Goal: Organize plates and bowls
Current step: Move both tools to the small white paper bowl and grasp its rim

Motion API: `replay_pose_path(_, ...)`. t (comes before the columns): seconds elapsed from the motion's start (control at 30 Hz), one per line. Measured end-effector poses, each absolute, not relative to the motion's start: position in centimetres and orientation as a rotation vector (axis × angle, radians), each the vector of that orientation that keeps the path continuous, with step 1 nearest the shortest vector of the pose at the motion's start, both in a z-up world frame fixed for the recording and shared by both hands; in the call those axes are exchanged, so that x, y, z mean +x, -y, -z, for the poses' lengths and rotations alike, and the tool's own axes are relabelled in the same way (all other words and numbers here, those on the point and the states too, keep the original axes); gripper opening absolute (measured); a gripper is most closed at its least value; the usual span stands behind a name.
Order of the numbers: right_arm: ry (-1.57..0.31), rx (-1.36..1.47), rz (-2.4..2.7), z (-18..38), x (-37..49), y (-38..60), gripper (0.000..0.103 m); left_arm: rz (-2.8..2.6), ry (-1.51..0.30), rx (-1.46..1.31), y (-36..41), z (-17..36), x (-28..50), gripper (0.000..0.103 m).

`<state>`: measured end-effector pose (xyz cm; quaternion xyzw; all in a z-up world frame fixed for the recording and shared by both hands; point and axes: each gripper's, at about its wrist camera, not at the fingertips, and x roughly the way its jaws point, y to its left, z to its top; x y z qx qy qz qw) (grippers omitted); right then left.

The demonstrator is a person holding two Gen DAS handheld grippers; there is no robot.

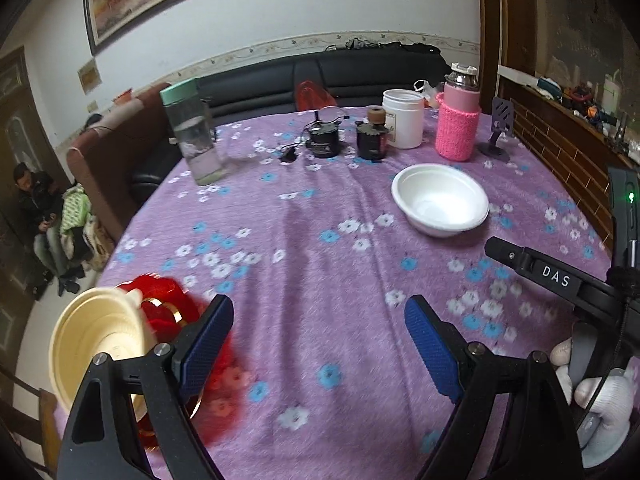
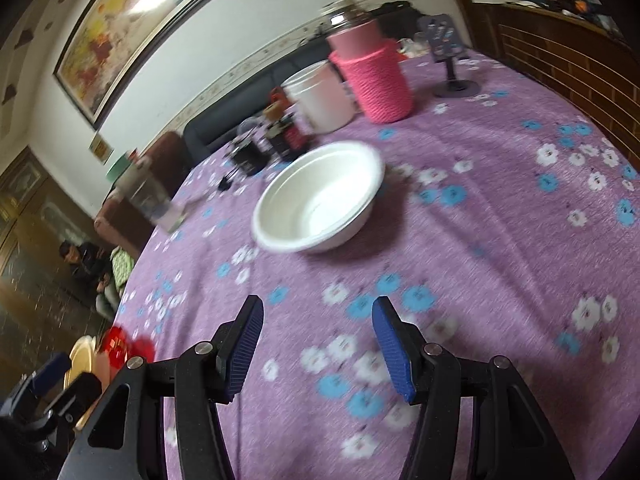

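- Purple floral tablecloth (image 1: 320, 240) covers the round table; both claws hang over it, pointing down at a slant.
- Left gripper (image 1: 320, 344): blue pads spread wide, nothing between them, only cloth below. Released.
- Right gripper (image 2: 318, 354): pads apart, narrower gap than the left, nothing between them. Released.
- White bowl (image 2: 320, 200) sits upright on the cloth, ahead of the right gripper and apart from it; from the left gripper it lies ahead and to the right (image 1: 440, 204).
- Cream bowl (image 1: 96, 336) tipped on its side at the table edge, just left of the left gripper's left finger, touching a red floral item (image 1: 172, 304); blurred, type unclear. In the right wrist view both show far to the lower left.
- Beyond the white bowl, far side of the table: pink bottle in a knitted sleeve (image 1: 458, 120), white tub (image 1: 402, 118), two small dark jars (image 1: 324, 140), phone stand (image 1: 500, 128).
- Clear water bottle with green lid (image 1: 194, 132) ahead-left of the left gripper, far side.
- Gloved hand (image 1: 600, 396) on the right gripper's handle shows at the lower right of the left wrist view.
- Seated person (image 1: 36, 208) off the table, far left, in the background.
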<state>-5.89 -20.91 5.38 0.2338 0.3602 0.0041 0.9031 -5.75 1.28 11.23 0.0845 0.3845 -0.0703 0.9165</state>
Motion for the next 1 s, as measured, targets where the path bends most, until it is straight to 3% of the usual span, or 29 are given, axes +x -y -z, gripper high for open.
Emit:
replay_pose_path(0.43, -0.754, 0.604, 0.111, -3.6, 0.7, 25.2, 0.061, 0.218, -1.000, -0.001, 2.0, -8.1, 4.7, 0.087)
replay_pose_path(1.0, -0.748, 0.538, 0.091, -2.3, 3.1, 25.5, 0.058, 0.232, -1.092, -0.066, 6.4, -2.8, 13.6, 0.087)
